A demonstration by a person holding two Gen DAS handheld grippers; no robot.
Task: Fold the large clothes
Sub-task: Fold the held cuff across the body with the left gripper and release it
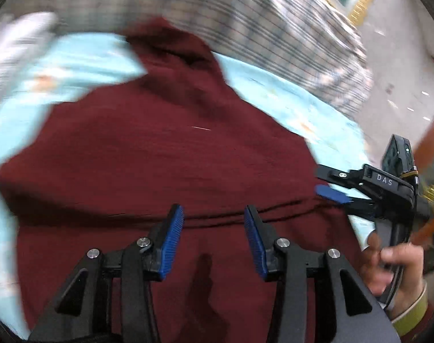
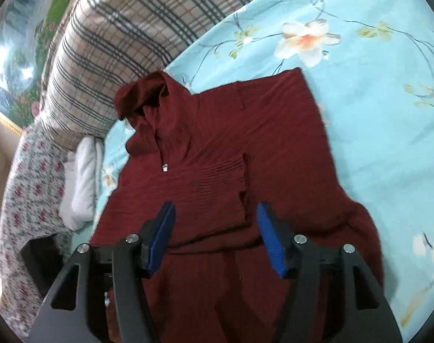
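Observation:
A dark red knitted sweater (image 2: 222, 148) with a high collar lies on a light blue flowered bedsheet (image 2: 360, 85), a sleeve folded across its chest. It also fills the blurred left wrist view (image 1: 165, 154). My left gripper (image 1: 214, 217) is open and empty, hovering over the sweater's body. My right gripper (image 2: 215, 214) is open and empty above the folded sleeve cuff. The right gripper also shows in the left wrist view (image 1: 328, 183) at the sweater's right edge, held by a hand (image 1: 394, 265).
A plaid blanket (image 2: 108, 34) lies along the far side of the bed. A white folded cloth (image 2: 79, 183) and a flowered fabric (image 2: 31, 177) sit at the left. A picture with a golden frame (image 2: 13, 57) hangs behind.

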